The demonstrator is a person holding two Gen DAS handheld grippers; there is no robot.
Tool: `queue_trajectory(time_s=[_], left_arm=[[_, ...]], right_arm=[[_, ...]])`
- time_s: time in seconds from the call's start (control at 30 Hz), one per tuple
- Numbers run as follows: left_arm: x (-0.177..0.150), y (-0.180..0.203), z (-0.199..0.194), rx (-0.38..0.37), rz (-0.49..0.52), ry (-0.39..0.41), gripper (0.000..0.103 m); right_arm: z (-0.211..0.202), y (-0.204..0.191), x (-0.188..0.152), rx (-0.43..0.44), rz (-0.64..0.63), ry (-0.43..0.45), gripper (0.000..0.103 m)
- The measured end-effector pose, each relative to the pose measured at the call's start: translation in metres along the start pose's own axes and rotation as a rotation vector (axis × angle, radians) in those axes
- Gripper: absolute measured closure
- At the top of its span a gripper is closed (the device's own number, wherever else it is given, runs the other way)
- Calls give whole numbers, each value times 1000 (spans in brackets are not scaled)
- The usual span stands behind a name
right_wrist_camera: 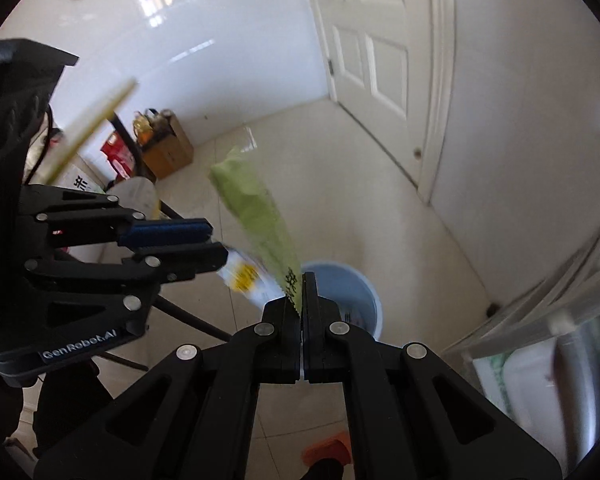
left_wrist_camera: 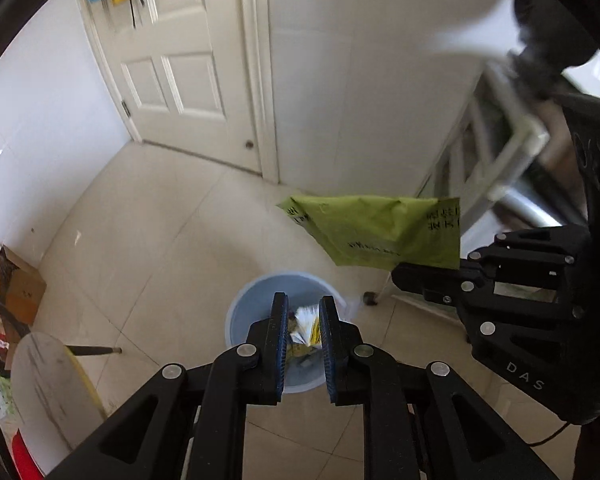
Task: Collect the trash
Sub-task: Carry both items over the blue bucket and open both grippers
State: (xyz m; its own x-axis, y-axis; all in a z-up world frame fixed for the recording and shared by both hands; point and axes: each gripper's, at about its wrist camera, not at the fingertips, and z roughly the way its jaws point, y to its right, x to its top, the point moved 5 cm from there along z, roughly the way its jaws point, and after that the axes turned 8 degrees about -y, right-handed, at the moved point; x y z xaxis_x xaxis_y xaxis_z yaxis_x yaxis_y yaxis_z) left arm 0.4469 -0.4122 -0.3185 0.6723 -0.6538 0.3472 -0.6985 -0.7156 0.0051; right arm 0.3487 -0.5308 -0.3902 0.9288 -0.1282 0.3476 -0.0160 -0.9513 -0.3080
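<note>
My right claw [right_wrist_camera: 301, 280] is clamped on the green bag [right_wrist_camera: 256, 208], which stretches away toward the far left, above the tiled floor [right_wrist_camera: 340, 184] and blue bin [right_wrist_camera: 356, 300]; my left claw [left_wrist_camera: 304, 312] pinches a white-yellow wrapper [left_wrist_camera: 308, 330] over it, white door [right_wrist_camera: 376, 36] beyond.

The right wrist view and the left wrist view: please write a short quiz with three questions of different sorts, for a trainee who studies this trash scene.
1. True or false: the right gripper is shut on the green bag.
2. What is between the pads of the left gripper?
A. a white and yellow wrapper
B. a glass bottle
C. nothing
3. What colour is the bin that stands on the floor below both grippers?

Key: 1 true; 2 A; 3 light blue.
</note>
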Motion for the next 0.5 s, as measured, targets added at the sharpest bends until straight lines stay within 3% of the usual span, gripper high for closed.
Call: queue_trajectory(time_s=[0.23, 0.3, 0.33, 0.5], left_arm=[[15, -35, 64, 31, -33, -80, 81], [17, -35, 72, 48, -30, -88, 68], [18, -33, 74, 58, -26, -87, 66], [21, -23, 69, 99, -24, -60, 45]], right_arm=[[64, 27, -4, 36, 35, -87, 102], [76, 28, -3, 45, 43, -101, 101], [82, 29, -3, 52, 50, -110, 101], [91, 28, 1, 45, 76, -136, 88]])
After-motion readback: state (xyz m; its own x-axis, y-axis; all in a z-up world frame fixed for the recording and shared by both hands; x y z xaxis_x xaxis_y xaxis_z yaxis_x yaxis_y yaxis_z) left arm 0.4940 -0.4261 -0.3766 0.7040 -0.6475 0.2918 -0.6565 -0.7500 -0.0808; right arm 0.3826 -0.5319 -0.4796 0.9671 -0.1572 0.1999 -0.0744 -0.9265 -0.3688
